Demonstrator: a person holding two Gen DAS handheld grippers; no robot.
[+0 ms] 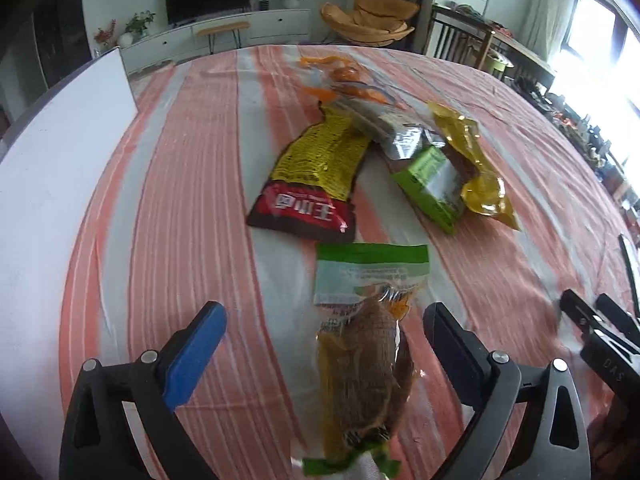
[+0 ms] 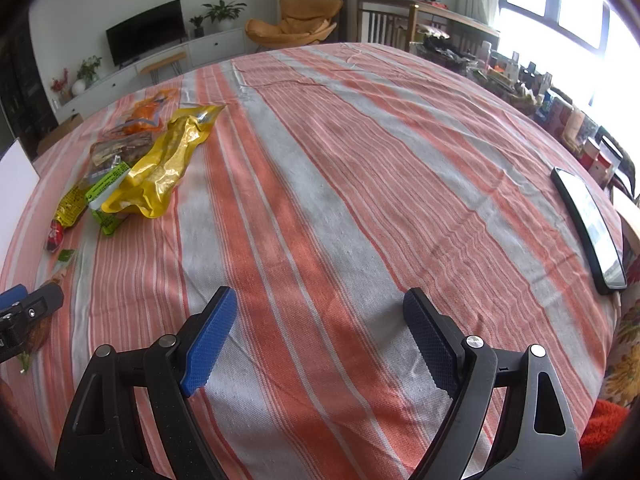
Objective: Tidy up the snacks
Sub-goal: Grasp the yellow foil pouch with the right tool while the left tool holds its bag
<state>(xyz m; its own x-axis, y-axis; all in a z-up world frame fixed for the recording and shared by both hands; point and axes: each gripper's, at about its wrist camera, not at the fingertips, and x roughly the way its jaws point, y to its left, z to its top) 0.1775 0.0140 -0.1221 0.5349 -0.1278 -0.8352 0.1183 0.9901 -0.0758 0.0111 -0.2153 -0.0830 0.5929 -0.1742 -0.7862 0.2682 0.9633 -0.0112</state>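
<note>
1. Striped in orange-red and grey, a cloth [image 2: 320, 184] covers the counter in a living room, with a dark television [image 2: 146, 30] and an orange chair [image 2: 296, 24] along the far wall.
2. Against the left edge of the counter stands a white board [image 1: 60, 168].
3. At the right edge lies a dark phone [image 2: 588, 228], screen up.
4. Left hand-held gripper [image 1: 324, 344] sits low over the near part of the cloth, jaws spread wide, touching nothing; the blue pad [image 1: 196, 356] is on its left.
5. Between those jaws lies a clear packet with a brown snack [image 1: 360, 376], its green-and-white label end pointing away; it touches neither finger.
6. Right hand-held gripper [image 2: 320, 340] hovers over bare cloth to the right, jaws also wide apart and empty.
7. Farther off lies the snack pile: a yellow-and-red packet [image 1: 316, 172] on the left, a gold foil bag [image 1: 472, 160] on the right, overlapping a green packet [image 1: 432, 188].
8. Silver-grey packet [image 1: 384, 124] rests across the pile's middle.
9. Farthest is a clear bag with orange contents [image 1: 344, 76].
</note>
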